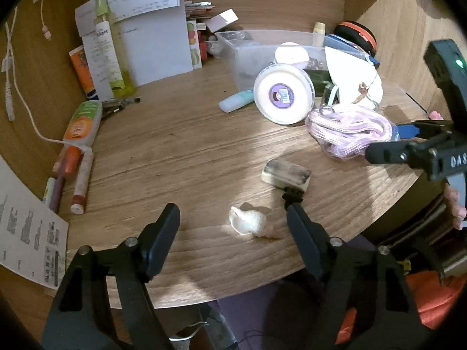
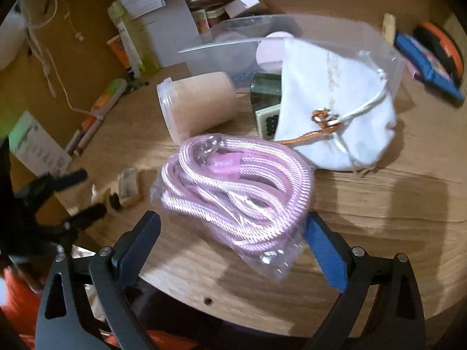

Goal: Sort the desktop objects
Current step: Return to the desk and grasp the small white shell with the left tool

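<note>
Your left gripper [image 1: 233, 221] is spread wide around the white shell [image 1: 248, 221], not squeezing it. Your right gripper [image 2: 233, 233] stands wide around the pink rope bag [image 2: 233, 186] on the desk [image 1: 175, 151].

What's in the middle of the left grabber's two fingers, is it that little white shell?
Yes. In the left wrist view the white seashell lies on the wooden desk inside the open left gripper, nearer one finger, neither finger touching it.

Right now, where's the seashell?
Left wrist view: seashell lies on the desk near its front edge, between the left gripper's open fingers, just below the eraser.
</note>
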The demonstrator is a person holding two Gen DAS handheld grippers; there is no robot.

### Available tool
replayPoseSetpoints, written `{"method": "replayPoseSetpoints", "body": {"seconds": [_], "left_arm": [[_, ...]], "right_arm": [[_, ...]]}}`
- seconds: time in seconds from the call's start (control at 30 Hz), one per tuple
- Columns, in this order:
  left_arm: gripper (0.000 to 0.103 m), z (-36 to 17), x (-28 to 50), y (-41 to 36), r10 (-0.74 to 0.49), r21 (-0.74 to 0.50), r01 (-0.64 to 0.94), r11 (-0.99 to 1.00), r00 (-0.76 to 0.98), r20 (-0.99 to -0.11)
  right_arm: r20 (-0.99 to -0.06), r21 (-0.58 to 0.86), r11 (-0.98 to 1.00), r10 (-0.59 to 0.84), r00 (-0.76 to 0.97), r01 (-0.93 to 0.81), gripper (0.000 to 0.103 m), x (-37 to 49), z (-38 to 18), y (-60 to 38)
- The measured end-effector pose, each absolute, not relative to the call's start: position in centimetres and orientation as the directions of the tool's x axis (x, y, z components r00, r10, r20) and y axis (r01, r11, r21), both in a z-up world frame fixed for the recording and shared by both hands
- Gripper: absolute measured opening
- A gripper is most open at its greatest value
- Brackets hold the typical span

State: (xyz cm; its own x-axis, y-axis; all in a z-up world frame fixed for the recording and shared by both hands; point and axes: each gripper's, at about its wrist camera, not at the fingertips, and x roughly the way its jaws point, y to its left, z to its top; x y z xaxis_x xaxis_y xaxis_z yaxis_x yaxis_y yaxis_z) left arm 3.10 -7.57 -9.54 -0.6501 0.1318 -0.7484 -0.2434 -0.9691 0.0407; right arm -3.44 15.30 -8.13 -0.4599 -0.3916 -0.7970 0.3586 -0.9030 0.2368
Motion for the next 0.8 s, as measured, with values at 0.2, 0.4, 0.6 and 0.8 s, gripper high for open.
{"method": "replayPoseSetpoints", "body": {"seconds": [0.2, 0.4, 0.6, 0.8], "left_arm": [[0.065, -10.1, 3.1, -7.5, 0.15, 0.031, -0.259, -0.965, -0.65, -0.745], [0.044, -10.0, 3.2, -7.1, 0.181, 0.015, -0.281, -0.96, -0.656, -0.733], [0.031, -10.0, 3.3, -6.8, 0.188, 0.013, -0.284, -0.959, -0.667, -0.721], [0.027, -10.0, 3.2, -7.0, 0.187, 0.008, -0.276, -0.961, -0.672, -0.717]], "right_arm": [[-0.806, 0.205, -0.921, -0.35, -0.476, 0.331, 0.103, -4.3, -8.2, 14.5], [-0.812, 0.174, -0.931, -0.319, -0.488, 0.319, 0.103, -4.6, -8.2, 13.6], [-0.811, 0.161, -0.928, -0.319, -0.491, 0.337, 0.103, -4.7, -8.4, 12.9], [-0.796, 0.133, -0.913, -0.33, -0.508, 0.385, 0.099, -4.2, -8.5, 12.8]]}}
